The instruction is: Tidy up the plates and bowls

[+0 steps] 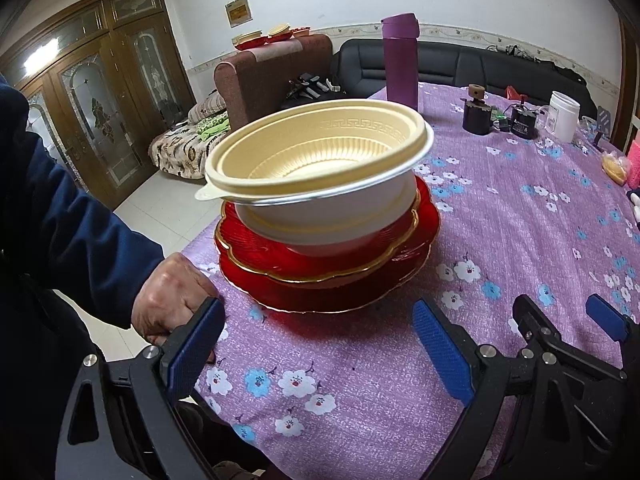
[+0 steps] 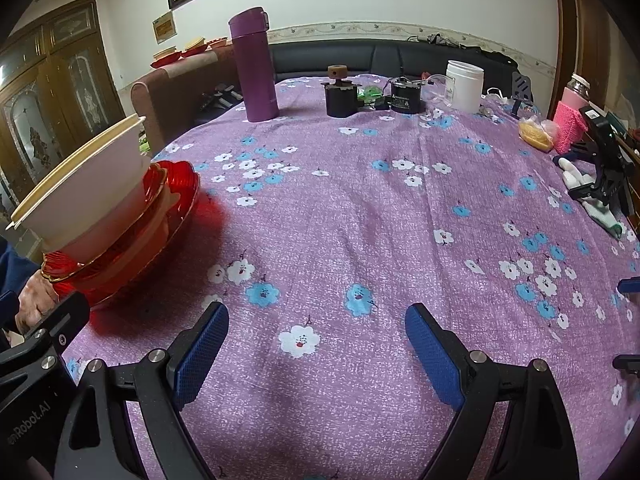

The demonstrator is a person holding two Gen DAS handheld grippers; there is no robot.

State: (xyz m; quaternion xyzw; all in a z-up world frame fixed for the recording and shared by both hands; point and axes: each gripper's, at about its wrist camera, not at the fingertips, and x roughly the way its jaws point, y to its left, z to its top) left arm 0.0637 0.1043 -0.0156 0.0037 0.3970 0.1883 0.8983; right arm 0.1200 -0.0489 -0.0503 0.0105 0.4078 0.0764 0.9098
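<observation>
Two cream plastic bowls (image 1: 320,152), nested one in the other, sit on two stacked red scalloped plates (image 1: 328,268) with gilt rims, and the whole pile rests on the floral purple tablecloth (image 1: 500,216) near the table's edge; in the left wrist view it stands at about 12 o'clock from the left gripper (image 1: 320,352), and in the right wrist view at about 10 o'clock from the right gripper (image 2: 316,352). Both grippers are spread wide with nothing between their blue pads; neither touches the pile. A person's hand (image 1: 172,296) lies on the cloth just beside the plates at their 8 o'clock. By their thin walls and small tab at the rim, the bowls look light, somewhat flexible and easy to tip, so I judge a pinch across the rim the safest hold. The plates appear to be glass: heavier, rigid, slick and liable to chip, best pinched at the scalloped lip with the load kept level. A purple flask (image 2: 254,66) stands well apart at the far side, clear of any lift.
</observation>
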